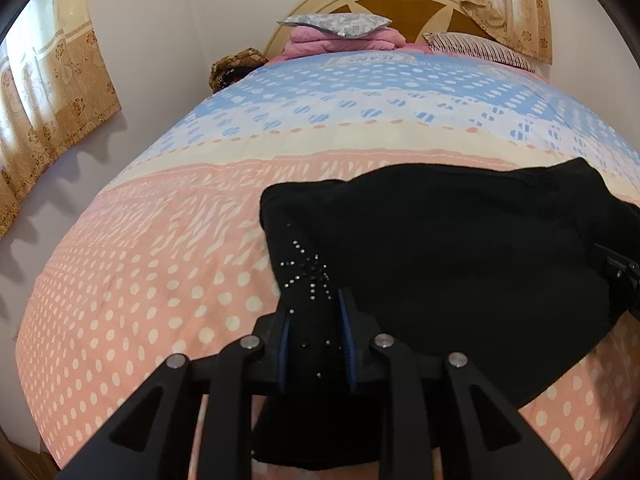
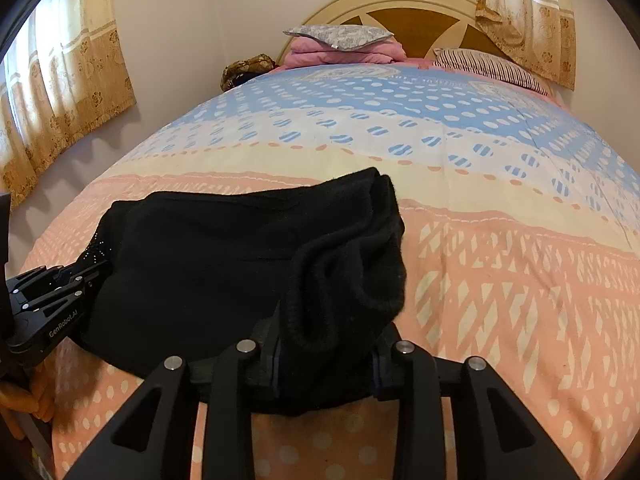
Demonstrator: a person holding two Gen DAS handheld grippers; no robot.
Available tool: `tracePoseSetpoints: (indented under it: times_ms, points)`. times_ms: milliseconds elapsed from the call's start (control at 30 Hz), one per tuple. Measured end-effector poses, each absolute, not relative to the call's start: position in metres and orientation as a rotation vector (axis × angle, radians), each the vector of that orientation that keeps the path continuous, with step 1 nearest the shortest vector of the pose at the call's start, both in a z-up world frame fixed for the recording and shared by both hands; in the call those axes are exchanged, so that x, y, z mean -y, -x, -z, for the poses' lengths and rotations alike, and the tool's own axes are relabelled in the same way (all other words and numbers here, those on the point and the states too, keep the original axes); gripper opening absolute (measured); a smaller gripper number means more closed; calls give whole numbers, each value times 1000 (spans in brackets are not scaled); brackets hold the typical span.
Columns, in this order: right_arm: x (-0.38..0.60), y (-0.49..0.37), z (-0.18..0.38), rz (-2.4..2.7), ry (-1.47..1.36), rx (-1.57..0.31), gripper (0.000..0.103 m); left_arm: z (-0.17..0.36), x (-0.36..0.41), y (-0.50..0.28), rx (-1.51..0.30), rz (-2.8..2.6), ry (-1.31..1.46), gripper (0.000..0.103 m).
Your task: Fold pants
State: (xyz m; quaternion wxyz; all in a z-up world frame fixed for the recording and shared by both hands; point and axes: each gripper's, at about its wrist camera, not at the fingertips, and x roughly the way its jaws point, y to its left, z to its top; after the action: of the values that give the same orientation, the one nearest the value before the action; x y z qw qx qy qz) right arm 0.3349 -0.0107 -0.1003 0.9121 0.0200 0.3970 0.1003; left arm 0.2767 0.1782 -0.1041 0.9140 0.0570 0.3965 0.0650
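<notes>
Both my tongs, left tongs and right tongs, pinch the black pants, stretched sideways between them on the bed.

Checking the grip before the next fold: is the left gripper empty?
No: the left gripper is shut on the black pants, pinching the edge with the small shiny studs between its fingers.

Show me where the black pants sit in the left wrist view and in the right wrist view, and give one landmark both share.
Left wrist view: the black pants fill the lower right, their studded end pinched in the left claw.
Right wrist view: the pants lie lower left of centre, a bunched end in the right claw.
Shared landmark: the headboard at top centre.
</notes>
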Motion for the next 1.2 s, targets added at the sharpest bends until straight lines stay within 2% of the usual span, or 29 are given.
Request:
tracePoseSetpoints:
  times_ms: [67, 100, 133, 167, 200, 233, 300, 533, 600, 633, 667, 767, 867, 1000, 1067, 1200]
  points:
    - [12, -340, 103, -213, -63, -851, 46, 103, -178, -277, -817, -148, -124, 31]
    - [15, -339, 103, -220, -78, -866, 48, 102, -178, -275, -815, -160, -128, 37]
    - [18, -338, 101, -226, -92, -872, 49, 102, -179, -272, -814, -173, -133, 51]
    - [23, -333, 99, -231, -114, -872, 50, 101, -181, -269, -812, -210, -146, 60]
    - [27, -328, 96, -234, -129, -867, 51, 101, -182, -268, -812, -236, -152, 77]
    - [30, -324, 94, -236, -137, -862, 51, 100, -185, -266, -814, -251, -153, 88]
    - [39, -310, 89, -241, -155, -840, 51, 98, -194, -255, -826, -249, -140, 94]
    - [66, -265, 50, -123, -131, -627, 51, 76, -230, -211, -767, -328, -98, 98]
    - [58, -266, 38, -126, -74, -589, 34, 60, -235, -209, -713, -339, -54, 97]
    - [49, -269, 33, -147, -37, -585, 17, 50, -236, -211, -684, -331, -24, 97]
    - [42, -272, 31, -175, -20, -592, 15, 44, -234, -214, -664, -314, -1, 97]
    - [24, -281, 34, -227, 10, -603, 15, 29, -215, -229, -619, -246, 34, 95]
    - [20, -297, 54, -238, -12, -680, 15, 37, -187, -247, -620, -164, 6, 93]
    - [36, -312, 98, -204, -95, -824, 15, 86, -180, -274, -816, -196, 15, 89]
    - [46, -314, 100, -232, -160, -823, 15, 110, -190, -276, -880, -208, 69, 91]
    - [44, -314, 102, -232, -147, -810, 16, 114, -210, -273, -882, -214, 180, 99]
